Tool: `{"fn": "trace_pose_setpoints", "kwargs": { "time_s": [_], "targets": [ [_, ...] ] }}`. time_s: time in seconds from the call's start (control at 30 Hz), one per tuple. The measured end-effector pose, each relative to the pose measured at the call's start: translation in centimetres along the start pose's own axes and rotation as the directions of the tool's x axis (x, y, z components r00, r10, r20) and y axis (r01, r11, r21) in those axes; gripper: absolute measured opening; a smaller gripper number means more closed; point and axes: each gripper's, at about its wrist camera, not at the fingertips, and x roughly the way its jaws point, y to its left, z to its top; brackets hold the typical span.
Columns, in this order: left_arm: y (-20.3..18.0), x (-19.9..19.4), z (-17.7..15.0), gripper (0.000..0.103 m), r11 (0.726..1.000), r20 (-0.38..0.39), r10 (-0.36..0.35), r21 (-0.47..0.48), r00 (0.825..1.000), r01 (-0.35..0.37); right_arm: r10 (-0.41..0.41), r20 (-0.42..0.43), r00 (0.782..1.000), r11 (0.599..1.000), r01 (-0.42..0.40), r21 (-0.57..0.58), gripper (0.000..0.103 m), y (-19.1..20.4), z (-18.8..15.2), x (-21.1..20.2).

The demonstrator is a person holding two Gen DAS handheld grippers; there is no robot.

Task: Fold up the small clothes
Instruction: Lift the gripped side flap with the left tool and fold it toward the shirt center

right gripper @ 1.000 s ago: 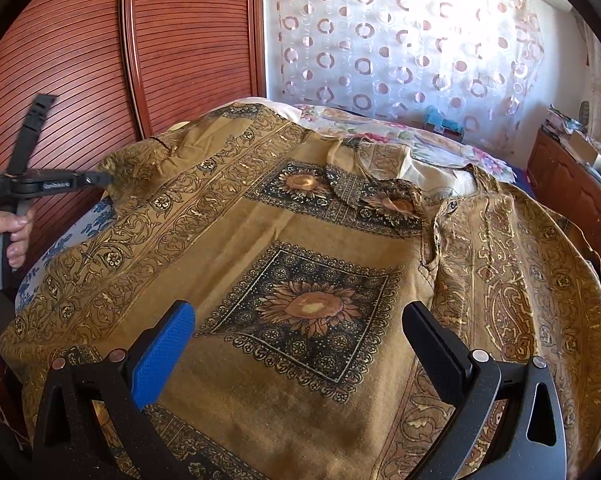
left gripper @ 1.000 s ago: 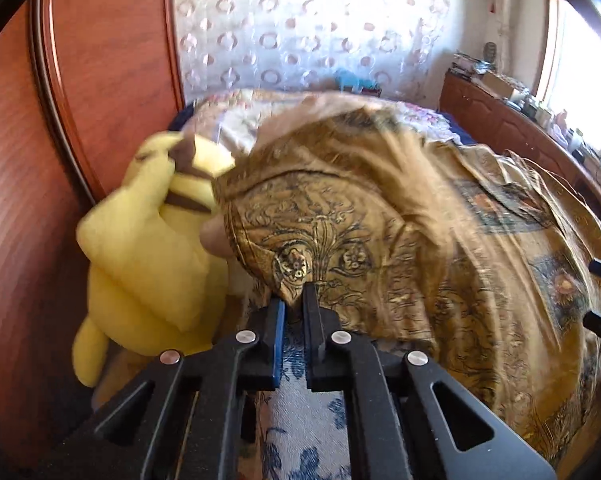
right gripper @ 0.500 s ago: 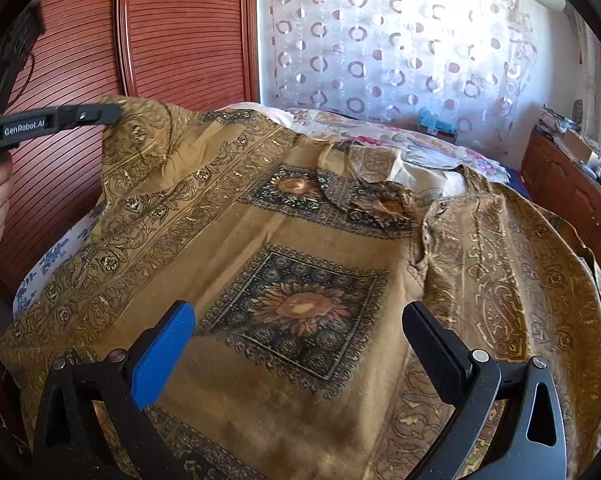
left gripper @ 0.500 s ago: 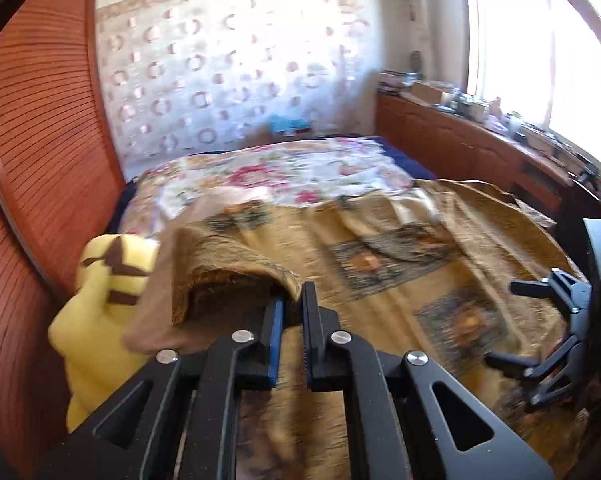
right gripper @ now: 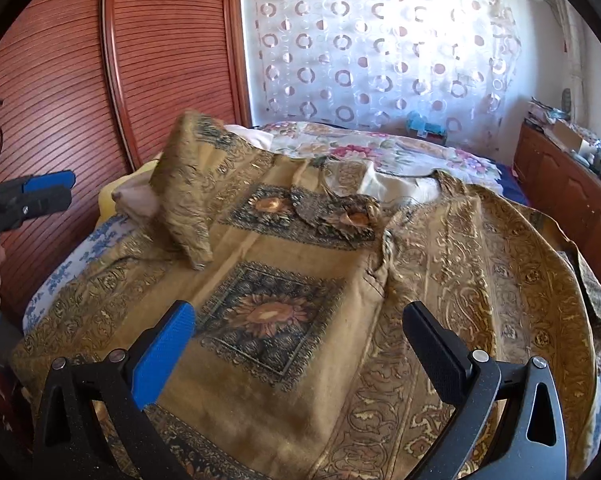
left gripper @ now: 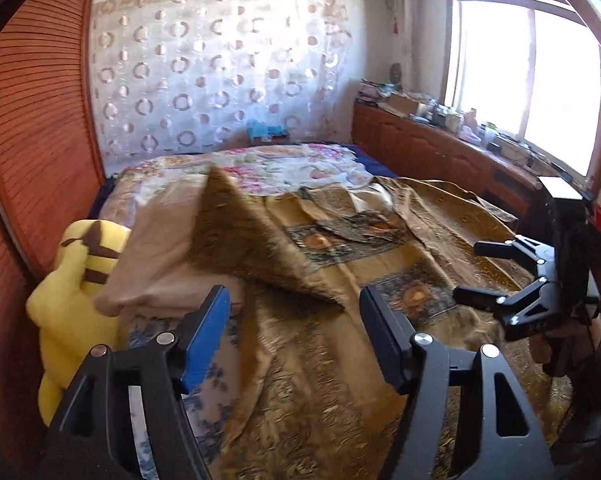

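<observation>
A golden-brown patterned garment (left gripper: 340,360) lies spread over the bed, with dark sunflower squares (right gripper: 268,312) down its middle. Its left sleeve flap (left gripper: 240,248) is blurred in mid-air, falling over onto the body of the garment (right gripper: 184,192). My left gripper (left gripper: 293,304) hangs just behind that flap, its jaws opening and nothing between the blue pads. It also shows at the left edge of the right wrist view (right gripper: 40,192). My right gripper (right gripper: 298,320) hovers open above the garment's near hem, holding nothing, and appears at the right in the left wrist view (left gripper: 470,269).
A yellow plush toy (left gripper: 72,288) and a beige pillow (left gripper: 156,256) sit at the bed's left side against a slatted wooden wardrobe (right gripper: 160,60). A floral bedspread (left gripper: 284,168) covers the far half. A cluttered wooden cabinet (left gripper: 440,152) runs under the window.
The left gripper, shut on the sleeve flap, lifted it up and swung it over the garment, then its jaws parted and the flap came free. The right gripper barely moved.
</observation>
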Motion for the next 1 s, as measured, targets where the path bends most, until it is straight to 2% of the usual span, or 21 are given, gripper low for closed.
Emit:
{"fn": "trace_pose_setpoints", "kwargs": {
  "time_s": [0.07,0.3,0.47,0.6,0.83,1.0],
  "targets": [
    [0.6,-0.5,-0.5,0.078,0.999,0.015,0.021,-0.026,1.000,-0.021,0.015,0.008,1.000,1.000,-0.015,-0.009,0.103,-0.1,0.5,0.0],
    [2.6,-0.8,-1.7,0.078,0.993,0.044,0.064,-0.106,0.997,-0.059,0.068,0.036,0.997,0.995,-0.065,-0.079,0.103,0.8,2.9,1.3],
    [3.7,-0.3,-2.7,0.078,0.986,0.022,0.092,-0.139,0.995,-0.088,0.112,0.015,0.994,0.981,-0.108,-0.161,0.103,2.9,5.4,4.7],
    [4.4,-0.4,-3.3,0.078,0.982,0.019,0.106,-0.161,0.994,-0.101,0.125,-0.039,0.991,0.964,-0.131,-0.231,0.103,5.2,7.0,8.7],
    [5.5,-0.3,-4.5,0.078,0.976,0.010,0.115,-0.188,0.993,-0.111,0.064,-0.142,0.988,0.945,-0.106,-0.310,0.102,7.8,8.5,16.0],
    [5.7,0.1,-5.1,0.078,0.975,-0.003,0.110,-0.196,0.994,-0.109,-0.039,-0.137,0.990,0.945,-0.008,-0.328,0.102,7.9,10.4,18.8]
  ]
}}
